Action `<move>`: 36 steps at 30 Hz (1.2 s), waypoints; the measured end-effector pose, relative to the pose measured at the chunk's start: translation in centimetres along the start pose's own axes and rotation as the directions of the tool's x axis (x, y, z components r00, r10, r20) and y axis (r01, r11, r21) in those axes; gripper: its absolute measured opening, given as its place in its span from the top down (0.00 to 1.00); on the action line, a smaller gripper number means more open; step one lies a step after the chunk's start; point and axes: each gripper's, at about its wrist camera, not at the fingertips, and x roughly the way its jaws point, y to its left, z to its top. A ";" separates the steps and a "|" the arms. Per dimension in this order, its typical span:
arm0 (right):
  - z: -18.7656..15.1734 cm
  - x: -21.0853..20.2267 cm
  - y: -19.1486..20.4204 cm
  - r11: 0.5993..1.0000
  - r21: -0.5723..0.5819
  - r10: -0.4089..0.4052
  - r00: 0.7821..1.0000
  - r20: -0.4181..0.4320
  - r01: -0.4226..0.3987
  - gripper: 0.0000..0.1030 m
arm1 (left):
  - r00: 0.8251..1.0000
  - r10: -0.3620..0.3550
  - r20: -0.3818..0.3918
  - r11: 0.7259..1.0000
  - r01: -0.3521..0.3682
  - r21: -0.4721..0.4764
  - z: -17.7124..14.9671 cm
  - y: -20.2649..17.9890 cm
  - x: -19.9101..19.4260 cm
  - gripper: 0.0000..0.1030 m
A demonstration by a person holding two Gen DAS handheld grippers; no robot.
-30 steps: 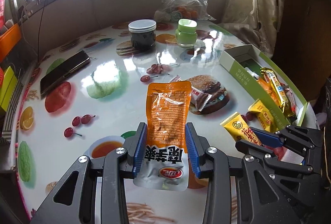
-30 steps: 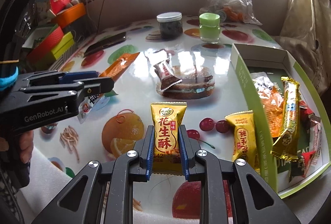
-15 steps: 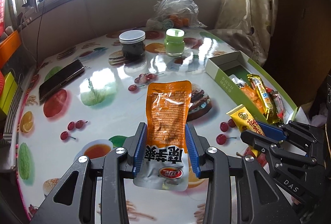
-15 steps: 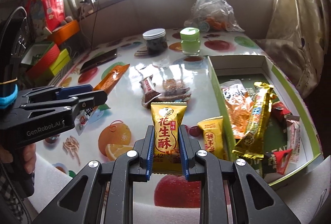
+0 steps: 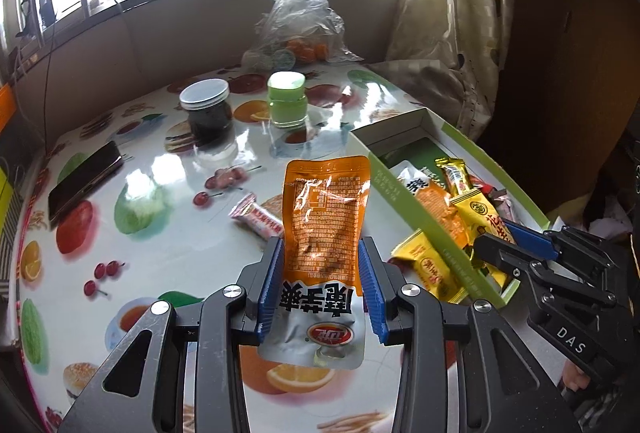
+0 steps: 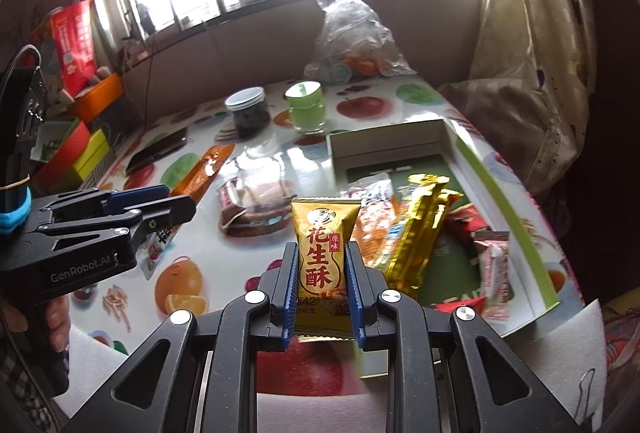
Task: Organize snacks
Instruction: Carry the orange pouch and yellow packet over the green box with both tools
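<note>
My left gripper (image 5: 320, 273) is shut on an orange snack pouch (image 5: 324, 217) and holds it above the table, left of the green-edged box (image 5: 460, 253). My right gripper (image 6: 322, 273) is shut on a yellow peanut candy packet (image 6: 323, 253) and holds it over the box's near left edge (image 6: 516, 185). The box holds several snacks, among them a gold bar (image 6: 420, 229) and an orange pouch (image 5: 440, 205). A yellow packet (image 5: 428, 269) lies on the table against the box's left wall. A pink-and-white candy (image 5: 258, 219) lies on the table.
A dark jar with a white lid (image 5: 208, 113), a green jar (image 5: 286, 99), a phone (image 5: 84, 177) and a plastic bag (image 5: 300, 25) stand at the far side. Coloured boxes (image 6: 68, 149) stand at the left. A curtain (image 6: 540, 53) hangs at the right.
Both grippers have risen and moved right toward the box with their packets still held. The right gripper's packet now hangs over the box's edge.
</note>
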 end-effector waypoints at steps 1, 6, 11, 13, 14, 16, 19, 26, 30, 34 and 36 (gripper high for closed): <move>0.0 -0.1 -0.4 1.000 0.007 -0.005 1.000 0.003 0.005 0.80 | 1.000 -0.003 0.000 1.000 0.003 0.002 0.1 -0.3 0.1 0.62; 0.3 -0.5 -2.0 0.999 0.030 -0.026 1.000 0.009 0.025 0.80 | 1.000 -0.023 -0.006 1.000 0.024 0.015 0.9 -1.8 0.8 0.62; 0.5 -0.8 -3.5 0.998 0.047 -0.046 0.999 0.013 0.046 0.80 | 0.999 -0.046 -0.009 0.999 0.046 0.019 1.7 -3.0 1.4 0.62; 0.5 -0.9 -4.1 0.997 0.057 -0.054 0.998 0.010 0.053 0.80 | 0.998 -0.055 -0.010 0.998 0.055 0.019 2.0 -3.5 1.8 0.62; 0.5 -0.9 -4.4 0.996 0.062 -0.059 0.998 0.009 0.058 0.80 | 0.998 -0.059 -0.011 0.998 0.060 0.018 2.1 -3.7 2.0 0.62; 0.4 -0.9 -5.2 0.995 0.076 -0.069 0.998 0.006 0.068 0.80 | 0.997 -0.071 -0.014 0.997 0.071 0.014 2.4 -4.2 2.4 0.62; 0.4 -0.8 -6.0 0.993 0.089 -0.081 0.997 0.001 0.080 0.80 | 0.996 -0.083 -0.021 0.996 0.083 0.010 2.8 -4.8 3.1 0.62; 0.5 -0.6 -7.5 0.989 0.111 -0.101 0.995 0.000 0.101 0.80 | 0.994 -0.101 -0.033 0.995 0.101 0.001 3.6 -6.3 4.4 0.62; 0.5 -0.2 -8.3 0.986 0.118 -0.117 0.993 -0.009 0.117 0.80 | 0.991 -0.120 -0.051 0.993 0.120 -0.007 3.8 -7.1 5.5 0.61; 0.3 0.4 -9.2 0.983 0.128 -0.132 0.991 -0.028 0.135 0.80 | 0.988 -0.136 -0.069 0.991 0.135 -0.015 4.0 -7.5 6.6 0.61; 0.2 0.8 -9.5 0.982 0.130 -0.137 0.990 -0.037 0.140 0.80 | 0.987 -0.137 -0.089 0.991 0.135 -0.023 3.9 -7.8 7.3 0.61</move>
